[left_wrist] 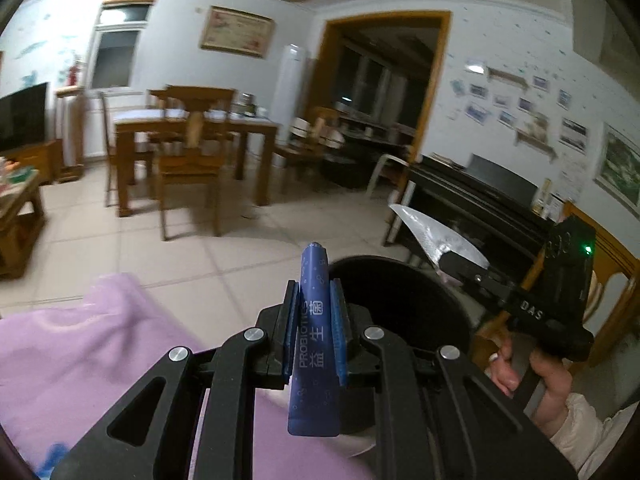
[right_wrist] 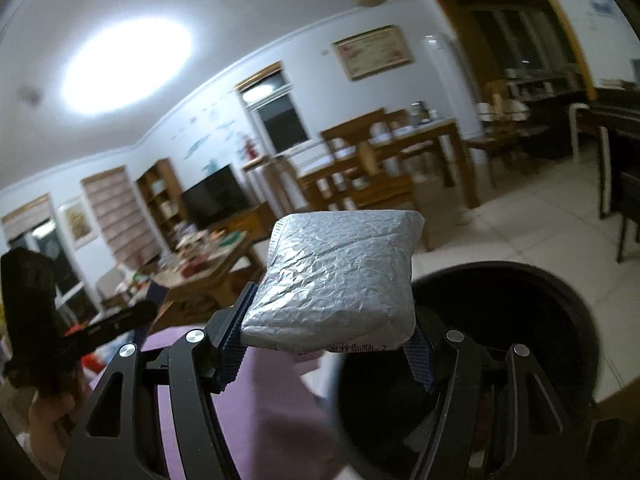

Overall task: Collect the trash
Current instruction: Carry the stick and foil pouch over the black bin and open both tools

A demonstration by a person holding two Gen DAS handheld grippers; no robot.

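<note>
Over the purple cover, at its edge, both grippers are carrying trash toward the black bin. The left gripper is pinching a blue sachet between its blue pads; the jaws are standing nearly together, with only the thin sachet between them, and the sachet is sticking up past the fingertips, with its other end reaching back behind the pads toward the camera. The right gripper is holding a silver packet crosswise, its jaws standing fairly wide because the packet is filling the gap from pad to pad. In the left view that same packet is showing beyond the bin's far rim, held out by a hand in a pale sleeve.

Judging by this, the picking-up is done for these two pieces and the dropping is not: neither piece is lying in the bin yet. The bin is sitting on the tiled floor just beside the cover, its dark mouth open right ahead of and below both grippers, so both releases look close. Whether the bin is already holding anything I cannot tell; its inside is reading as plain black. More clutter is showing on the low table across the room, though whether any of it counts as trash is not clear from here.
</note>
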